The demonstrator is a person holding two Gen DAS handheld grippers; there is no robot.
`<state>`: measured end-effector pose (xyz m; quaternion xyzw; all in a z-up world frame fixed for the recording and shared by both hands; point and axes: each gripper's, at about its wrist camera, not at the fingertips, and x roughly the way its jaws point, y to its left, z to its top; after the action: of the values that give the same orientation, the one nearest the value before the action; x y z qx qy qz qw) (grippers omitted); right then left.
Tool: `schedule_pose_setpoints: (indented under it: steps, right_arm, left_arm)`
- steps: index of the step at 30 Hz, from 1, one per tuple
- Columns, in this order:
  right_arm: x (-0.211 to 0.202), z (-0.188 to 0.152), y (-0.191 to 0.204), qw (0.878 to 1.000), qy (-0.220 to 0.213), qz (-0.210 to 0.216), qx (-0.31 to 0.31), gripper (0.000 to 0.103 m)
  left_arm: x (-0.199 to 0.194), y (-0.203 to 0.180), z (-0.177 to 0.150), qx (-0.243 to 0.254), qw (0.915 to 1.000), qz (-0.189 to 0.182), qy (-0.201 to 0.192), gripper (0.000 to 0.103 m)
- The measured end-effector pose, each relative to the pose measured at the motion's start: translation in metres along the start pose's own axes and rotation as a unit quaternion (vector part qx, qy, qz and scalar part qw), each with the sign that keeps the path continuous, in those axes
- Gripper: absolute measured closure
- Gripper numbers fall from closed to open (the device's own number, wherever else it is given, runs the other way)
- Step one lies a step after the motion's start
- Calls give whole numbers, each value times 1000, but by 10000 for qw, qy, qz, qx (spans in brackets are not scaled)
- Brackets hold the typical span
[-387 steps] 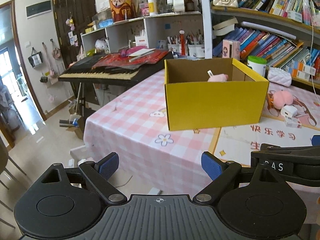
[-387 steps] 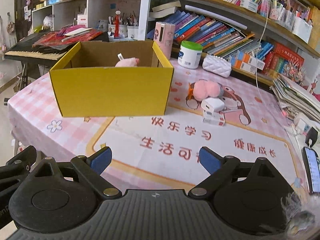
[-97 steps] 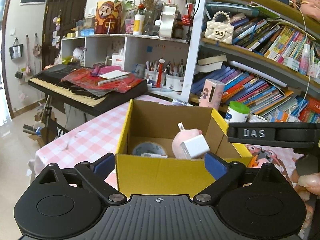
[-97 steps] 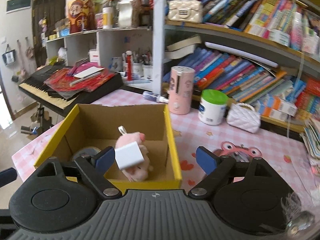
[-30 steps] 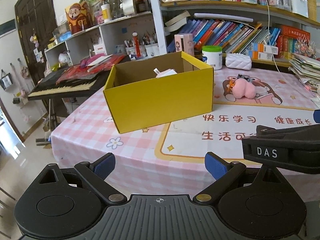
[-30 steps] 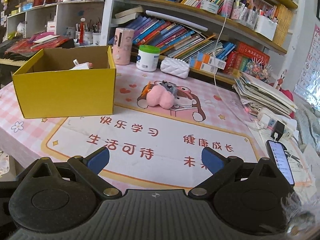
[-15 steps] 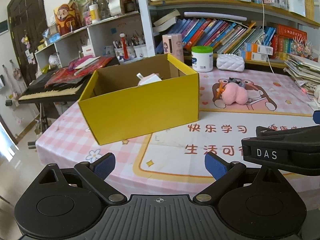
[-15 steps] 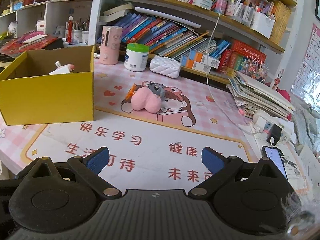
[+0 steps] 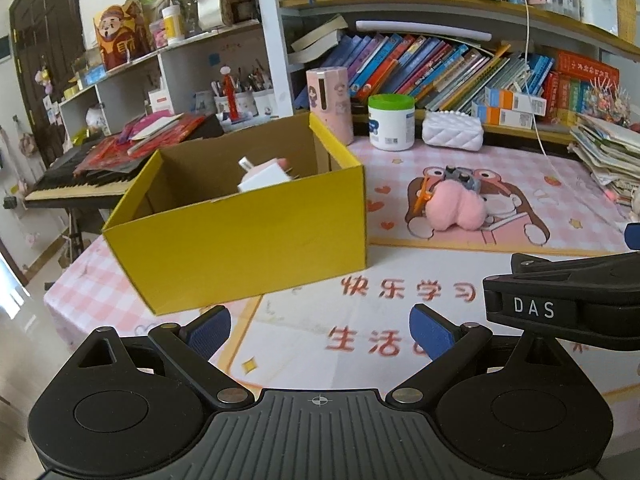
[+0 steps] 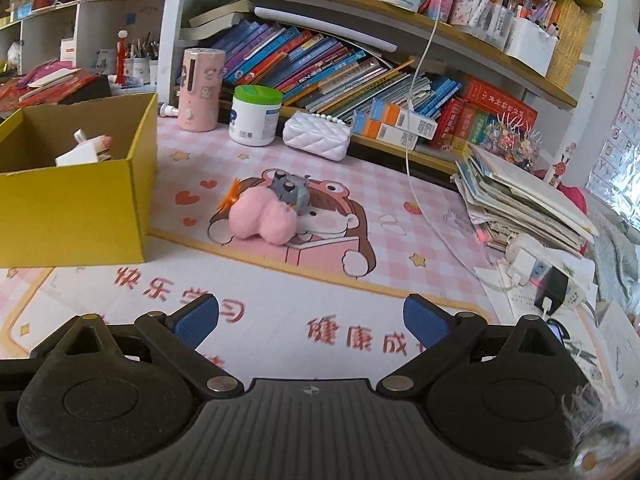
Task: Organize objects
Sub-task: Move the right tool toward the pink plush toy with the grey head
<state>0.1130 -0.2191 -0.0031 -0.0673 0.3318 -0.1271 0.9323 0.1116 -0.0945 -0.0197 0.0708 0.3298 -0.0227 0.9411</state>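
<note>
A yellow cardboard box (image 9: 248,236) stands on the pink table mat, seen at the left edge of the right wrist view (image 10: 76,208). A white charger (image 9: 264,178) and a pink item lie inside it. A pink plush toy (image 9: 454,210) with a grey part and an orange bit lies on the mat right of the box; it also shows in the right wrist view (image 10: 262,216). My left gripper (image 9: 320,330) is open and empty, in front of the box. My right gripper (image 10: 312,320) is open and empty, short of the plush toy.
A pink canister (image 10: 200,88), a green-lidded white jar (image 10: 256,114) and a white quilted pouch (image 10: 318,138) stand at the back. Bookshelves run behind. A paper stack (image 10: 520,196), chargers and a cable (image 10: 424,184) lie at the right. A keyboard (image 9: 80,178) stands left of the table.
Both grippers have swung right and moved closer to the table. The box has shifted left in both views and the plush toy looks larger. Both stay open and empty.
</note>
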Motion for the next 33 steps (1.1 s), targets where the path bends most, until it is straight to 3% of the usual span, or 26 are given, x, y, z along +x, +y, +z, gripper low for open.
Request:
schedule_pose_setpoints:
  steps: [18, 30, 33]
  right_arm:
    - [70, 28, -64, 9999, 35, 95, -44, 3]
    - [105, 43, -94, 9973, -179, 703, 108, 4]
    - [115, 49, -98, 9959, -198, 871, 121, 5]
  left_arm:
    - [43, -70, 37, -118, 9999, 38, 61, 5]
    - [63, -92, 56, -330, 9994, 128, 10, 7]
    - [73, -96, 61, -323, 9994, 104, 50, 13]
